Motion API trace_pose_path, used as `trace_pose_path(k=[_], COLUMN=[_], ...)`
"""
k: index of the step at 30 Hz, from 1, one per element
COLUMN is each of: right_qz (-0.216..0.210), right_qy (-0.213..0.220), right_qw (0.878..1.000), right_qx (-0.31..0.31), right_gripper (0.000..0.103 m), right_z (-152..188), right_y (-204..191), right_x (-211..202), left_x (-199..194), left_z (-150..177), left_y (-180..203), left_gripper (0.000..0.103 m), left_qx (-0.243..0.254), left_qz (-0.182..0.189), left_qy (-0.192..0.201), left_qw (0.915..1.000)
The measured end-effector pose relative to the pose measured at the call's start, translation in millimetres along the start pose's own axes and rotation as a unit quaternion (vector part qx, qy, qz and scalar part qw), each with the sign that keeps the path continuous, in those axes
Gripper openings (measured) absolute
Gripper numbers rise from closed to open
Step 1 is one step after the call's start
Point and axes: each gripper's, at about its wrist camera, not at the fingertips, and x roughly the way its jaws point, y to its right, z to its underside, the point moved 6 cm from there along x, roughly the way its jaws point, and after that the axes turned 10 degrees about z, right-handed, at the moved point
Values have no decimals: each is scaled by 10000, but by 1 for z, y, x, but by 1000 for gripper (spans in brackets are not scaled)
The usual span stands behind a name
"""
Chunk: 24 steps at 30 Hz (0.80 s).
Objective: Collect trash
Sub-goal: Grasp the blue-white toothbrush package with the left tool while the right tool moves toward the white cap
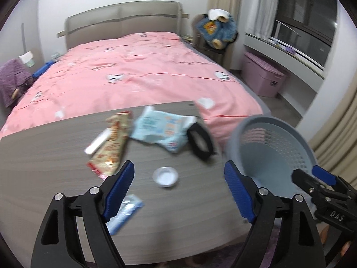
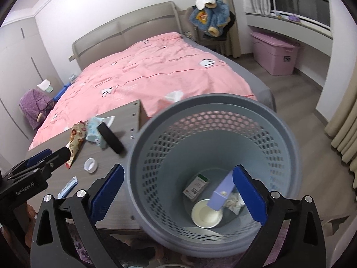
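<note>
Left wrist view: wood-grain grey desk (image 1: 44, 156), matte and streaked, carrying from left to right a crinkled printed snack wrapper (image 1: 111, 147) with a white tube (image 1: 98, 141) across it, a soft pale-blue wipes pack (image 1: 160, 131), a black tape roll (image 1: 199, 140) on edge. Nearer, a flat blue-white sachet (image 1: 125, 212) partly behind the left finger, then a small round white cap (image 1: 165, 176). Left tool (image 1: 179, 188) spread wide, ribbed blue pads, nothing between them. Off the desk's right edge, a round grey perforated basket (image 1: 290, 125). Pink quilted bed (image 1: 138, 67) behind.

Right wrist view: right tool (image 2: 178, 196) likewise wide apart, empty, poised over the basket mouth. Inside, on the smooth bottom: a small printed box (image 2: 196, 186), a round cream lid (image 2: 206, 215), a lilac rectangular carton (image 2: 222, 192) tilted beside the right pad, a crumpled clear bag (image 2: 234, 203).
</note>
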Motion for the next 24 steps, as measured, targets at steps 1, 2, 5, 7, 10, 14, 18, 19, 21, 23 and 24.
trace_pose_path(k=[1, 2, 5, 7, 10, 14, 18, 19, 21, 23, 24], right_qz=[-32, -58, -162, -185, -209, -177, -251, -257, -319, -361, -350], right_qy=[-1, -6, 9, 65, 105, 26, -89, -107, -185, -224, -220], right_qw=[10000, 9999, 9995, 9992, 9986, 9979, 9974, 9974, 9973, 9970, 9970], right_qx=[-53, -93, -258, -353, -481, -619, -671, -667, -641, -642, -657], right_gripper=[96, 96, 96, 96, 96, 97, 97, 97, 97, 97, 97], right_z=[0, 0, -1, -1, 0, 6, 12, 13, 15, 16, 17], right_y=[-7, -12, -33, -44, -59, -74, -83, -84, -86, -89, -90], right_x=[1, 2, 3, 2, 3, 7, 11, 11, 13, 14, 14], left_x=[-2, -4, -7, -8, -9, -4, 8, 10, 17, 21, 22], left_z=[1, 3, 11, 15, 27, 44, 59, 62, 67, 70, 71], left_y=[-7, -18, -42, -53, -70, -82, -86, -87, -89, -93, -94], left_gripper=[79, 80, 80, 80, 79, 80, 79, 79, 79, 79, 79], left_qx=[-46, -101, -162, -195, -269, -246, -164, -144, -106, -106, -106], left_qz=[-54, -145, -329, -397, -402, -372, -346, -349, -377, -385, -393], left_qy=[8, 5, -34, -73, -207, -393, -594, -634, -725, -760, -764], left_qw=[10000, 9998, 9993, 9990, 9986, 9982, 9975, 9973, 9966, 9963, 9962])
